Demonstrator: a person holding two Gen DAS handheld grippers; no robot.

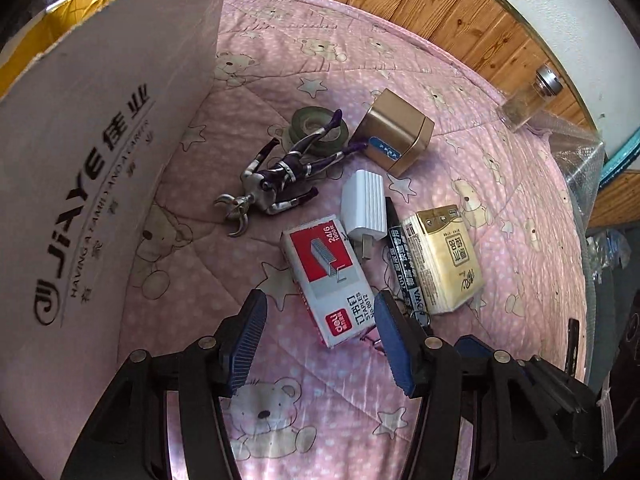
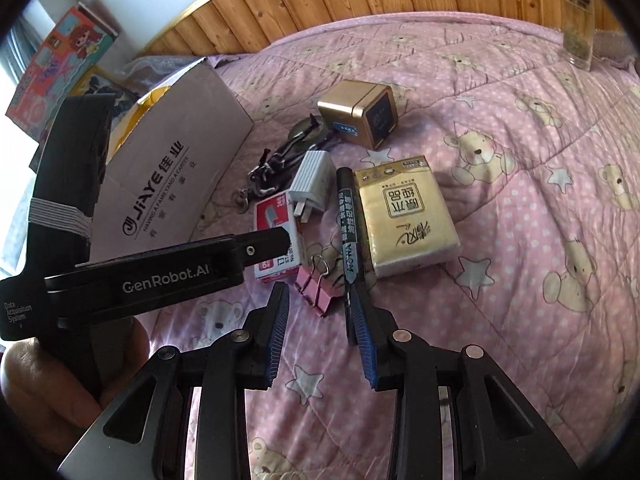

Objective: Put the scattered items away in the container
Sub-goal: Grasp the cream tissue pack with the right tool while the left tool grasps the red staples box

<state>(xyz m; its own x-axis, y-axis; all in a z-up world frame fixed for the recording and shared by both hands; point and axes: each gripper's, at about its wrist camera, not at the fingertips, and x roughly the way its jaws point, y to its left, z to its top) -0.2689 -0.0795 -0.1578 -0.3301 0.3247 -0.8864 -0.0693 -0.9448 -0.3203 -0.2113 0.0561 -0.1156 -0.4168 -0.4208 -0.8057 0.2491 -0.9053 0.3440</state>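
Pink bear-print quilt (image 1: 520, 208) carries everything, all outside the cardboard box (image 1: 100, 168). Left gripper (image 1: 320, 336), fingers spread and empty, straddles the staples box (image 1: 320, 276); next, likely closing on it. Right gripper (image 2: 320, 332) hangs open above the binder clip (image 2: 316, 292).

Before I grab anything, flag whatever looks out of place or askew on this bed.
Nothing looks spilled or broken. The clutter is simply unsorted: the toy figure sprawls across the tape roll, the gold box sits tipped on an edge, and the pink binder clip lies part-tucked under the marker. All sit outside the cardboard box.
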